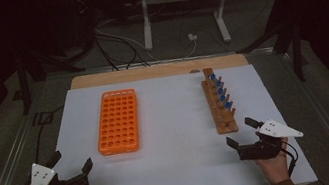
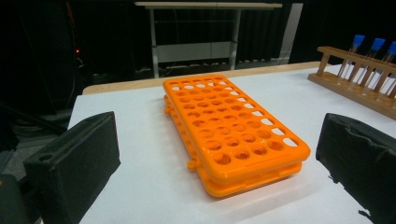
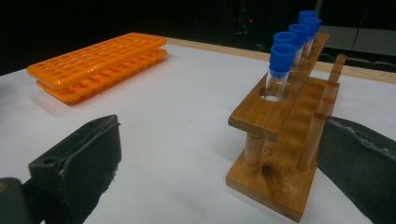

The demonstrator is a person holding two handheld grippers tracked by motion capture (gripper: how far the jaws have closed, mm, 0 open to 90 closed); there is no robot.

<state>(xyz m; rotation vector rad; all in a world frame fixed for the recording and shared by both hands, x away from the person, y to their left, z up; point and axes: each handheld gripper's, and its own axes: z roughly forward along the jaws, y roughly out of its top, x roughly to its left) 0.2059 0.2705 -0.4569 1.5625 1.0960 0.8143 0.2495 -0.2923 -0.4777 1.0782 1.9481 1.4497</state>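
Note:
An orange tube rack point(image 1: 117, 121) point(image 2: 231, 130) point(image 3: 95, 63) with many empty holes lies flat on the white sheet, left of centre. A wooden rack point(image 1: 220, 105) point(image 3: 286, 130) point(image 2: 357, 81) stands to the right and holds several clear tubes with blue caps point(image 1: 221, 91) point(image 3: 283, 58); its nearest hole is empty. My left gripper point(image 1: 71, 160) point(image 2: 219, 182) is open near the front left, just short of the orange rack. My right gripper point(image 1: 242, 131) point(image 3: 224, 182) is open at the near end of the wooden rack, holding nothing.
The white sheet point(image 1: 175, 141) covers a wooden tabletop point(image 1: 159, 70) whose far edge shows. Beyond it stand a metal table frame point(image 1: 182, 6) and cables on the floor point(image 1: 117, 47). Open sheet lies between the two racks.

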